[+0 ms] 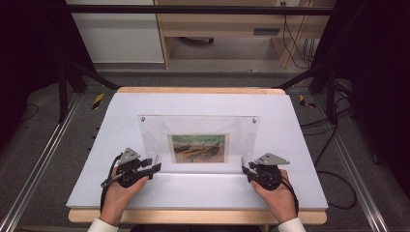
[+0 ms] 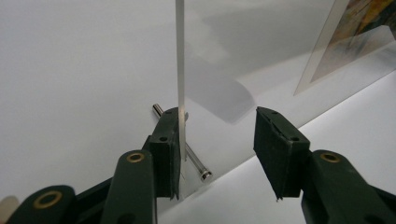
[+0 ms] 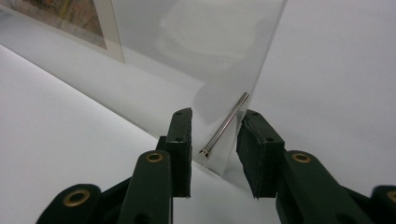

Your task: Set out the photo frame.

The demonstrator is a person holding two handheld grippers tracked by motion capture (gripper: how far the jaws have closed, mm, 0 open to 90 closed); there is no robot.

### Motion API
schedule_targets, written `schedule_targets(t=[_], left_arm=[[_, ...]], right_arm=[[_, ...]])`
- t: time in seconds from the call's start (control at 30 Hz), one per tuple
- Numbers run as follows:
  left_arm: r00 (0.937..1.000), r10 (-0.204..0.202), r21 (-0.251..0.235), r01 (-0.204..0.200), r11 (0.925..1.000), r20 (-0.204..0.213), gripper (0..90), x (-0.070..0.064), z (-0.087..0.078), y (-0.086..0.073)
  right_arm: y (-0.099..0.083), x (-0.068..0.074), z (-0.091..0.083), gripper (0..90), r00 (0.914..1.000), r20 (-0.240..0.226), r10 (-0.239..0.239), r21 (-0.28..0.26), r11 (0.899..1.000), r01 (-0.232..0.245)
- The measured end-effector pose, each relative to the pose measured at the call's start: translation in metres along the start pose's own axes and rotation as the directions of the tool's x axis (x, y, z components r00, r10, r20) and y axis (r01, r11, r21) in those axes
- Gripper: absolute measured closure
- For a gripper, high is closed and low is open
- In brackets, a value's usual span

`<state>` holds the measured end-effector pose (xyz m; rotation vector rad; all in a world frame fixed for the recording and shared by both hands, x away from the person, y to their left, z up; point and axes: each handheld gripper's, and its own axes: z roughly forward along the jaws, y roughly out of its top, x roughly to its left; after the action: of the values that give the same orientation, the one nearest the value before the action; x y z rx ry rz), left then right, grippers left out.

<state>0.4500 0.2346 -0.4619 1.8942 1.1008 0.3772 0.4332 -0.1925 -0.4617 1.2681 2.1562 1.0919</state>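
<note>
A clear acrylic picture frame is stood upright at the middle of the white tabletop, a boat picture seen inside it. Its lower corners are straddled by the left gripper and the right gripper. Both are held open, the left one's jaw touching the pane edge beside a metal pin.

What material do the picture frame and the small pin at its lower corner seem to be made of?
The picture frame looks like clear acrylic or glass: see-through, glossy, with a pale edge. The pin seems polished metal: silvery and shiny. The fingers look like matte black rubber or plastic.
</note>
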Motion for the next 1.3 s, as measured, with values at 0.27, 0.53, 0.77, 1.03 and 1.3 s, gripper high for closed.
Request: schedule_targets(t=[0.27,0.53,0.77,1.03,1.3], left_arm=[[1.0,0.001,-0.007,-0.001,1.0,-0.001,51.7,-0.001,0.0,0.0],[0.9999,0.003,-0.029,-0.004,0.9996,-0.014,49.0,0.0,-0.003,0.001],[0.9994,0.026,-0.042,-0.027,0.9988,-0.024,37.1,-0.002,-0.005,0.002],[0.9979,0.05,-0.064,-0.052,0.9966,-0.042,21.3,-0.005,-0.008,0.004],[0.999,0.035,-0.097,-0.037,0.9946,-0.027,8.6,-0.003,-0.015,0.005]], right_arm=[[-0.001,0.001,0.0,58.2,1.0,-0.006,0.003,-0.022,1.0,-0.003],[-0.001,0.001,0.001,49.5,1.0,0.0,0.01,-0.029,1.0,-0.01],[0.0,0.003,0.001,36.1,1.0,0.005,-0.006,-0.037,0.999,0.006],[0.003,0.004,0.0,17.5,0.9999,0.016,-0.006,-0.066,0.998,0.007],[0.004,0.005,-0.005,11.9,0.9985,0.046,-0.029,-0.109,0.994,0.034]])
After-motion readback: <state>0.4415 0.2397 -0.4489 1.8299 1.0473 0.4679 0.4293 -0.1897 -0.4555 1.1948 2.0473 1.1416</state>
